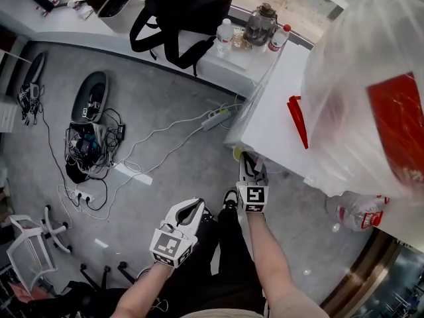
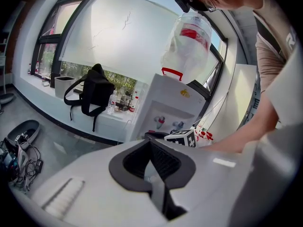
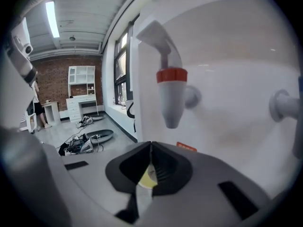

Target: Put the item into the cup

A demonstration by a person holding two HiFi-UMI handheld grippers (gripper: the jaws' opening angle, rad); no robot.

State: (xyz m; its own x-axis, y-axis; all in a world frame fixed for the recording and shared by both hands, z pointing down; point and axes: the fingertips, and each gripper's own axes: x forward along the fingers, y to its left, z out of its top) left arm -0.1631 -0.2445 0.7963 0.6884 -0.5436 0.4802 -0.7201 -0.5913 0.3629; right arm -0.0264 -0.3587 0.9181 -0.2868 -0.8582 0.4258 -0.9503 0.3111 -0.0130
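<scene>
My right gripper (image 1: 247, 159) is up against the front of a white water dispenser (image 1: 278, 121), and its marker cube (image 2: 182, 137) shows in the left gripper view. Its jaws are shut on a yellow cup (image 3: 147, 176), which peeps through the gap behind the tips. The same cup (image 1: 236, 153) shows as a yellow-green spot by the fingertips. A red-collared tap (image 3: 169, 96) hangs just above the jaws, and a second tap (image 3: 284, 105) sits to the right. My left gripper (image 1: 193, 206) is lower, over the person's legs, shut with nothing in it.
A large bottle wrapped in a plastic bag (image 1: 371, 91) tops the dispenser. A black backpack (image 1: 182, 12), water bottles (image 1: 224, 37) and a white bin (image 1: 118, 8) stand on the window ledge. Cables and a power strip (image 1: 93, 144) lie on the grey floor, with a white chair (image 1: 30, 247) at left.
</scene>
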